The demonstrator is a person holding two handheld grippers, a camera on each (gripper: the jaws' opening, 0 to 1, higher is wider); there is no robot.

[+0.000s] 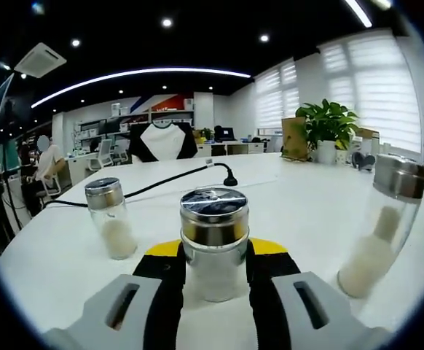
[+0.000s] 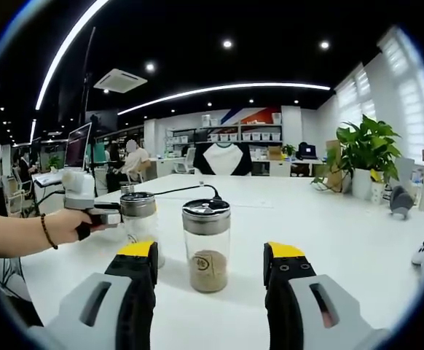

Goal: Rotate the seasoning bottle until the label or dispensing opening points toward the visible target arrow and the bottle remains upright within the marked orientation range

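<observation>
Left gripper view: the left tongs (image 1: 216,281) are pinching the middle bottle (image 1: 214,240) at its lower glass body, one jaw pressing each side. The bottle is standing upright on the white counter (image 1: 307,211), its long axis vertical, directly ahead of the tongs and close in. Its metal cap is facing up toward the camera. A second bottle (image 1: 111,217) is standing to the left, well apart; a third bottle (image 1: 383,226) is standing to the right, near the edge of view. A black cable (image 1: 170,182) is lying across the far counter. No target arrow is discernible.

Right gripper view: the right tongs (image 2: 210,288) are spread wide, holding nothing. A brown-seasoning bottle (image 2: 207,244) is standing upright between the lines of the two jaws, just ahead of their tips and not touching them. To the left, a person's hand (image 2: 70,224) is holding the other gripper against a pale-filled bottle (image 2: 140,219).

Judgement: the left tongs are already seated on a bottle, so rotation about the vertical axis calls for a level twist, keeping the base flat on the counter.
</observation>
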